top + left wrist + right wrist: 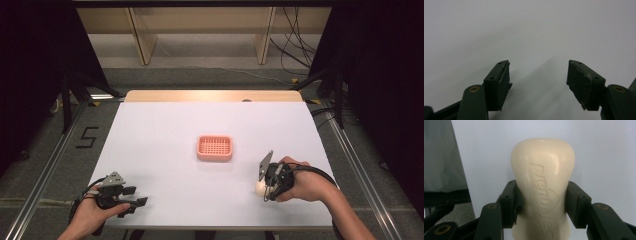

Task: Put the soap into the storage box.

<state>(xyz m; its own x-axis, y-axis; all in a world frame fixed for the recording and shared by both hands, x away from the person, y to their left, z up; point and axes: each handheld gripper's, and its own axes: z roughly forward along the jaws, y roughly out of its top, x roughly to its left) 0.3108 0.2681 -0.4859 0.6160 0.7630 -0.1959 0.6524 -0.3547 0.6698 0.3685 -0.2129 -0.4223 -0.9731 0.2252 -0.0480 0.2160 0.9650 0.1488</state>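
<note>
Two grippers on the go at the white table [165,150], and only one has anything in it. The right gripper [263,189] sits near the table's front right corner, and its jaws are clamped on a cream bar of soap [543,192], one pad pressing each long side, with embossed lettering running along the bar's face. From the high view the soap [259,188] pokes out just below the gripper, right down by the tabletop, though whether it touches the surface is hard to call. The left gripper [131,198] is over by the front left corner, jaws spread apart with just bare table between them. A pink soap dish [214,148] sits around the middle of the table, well apart from both grippers.
</note>
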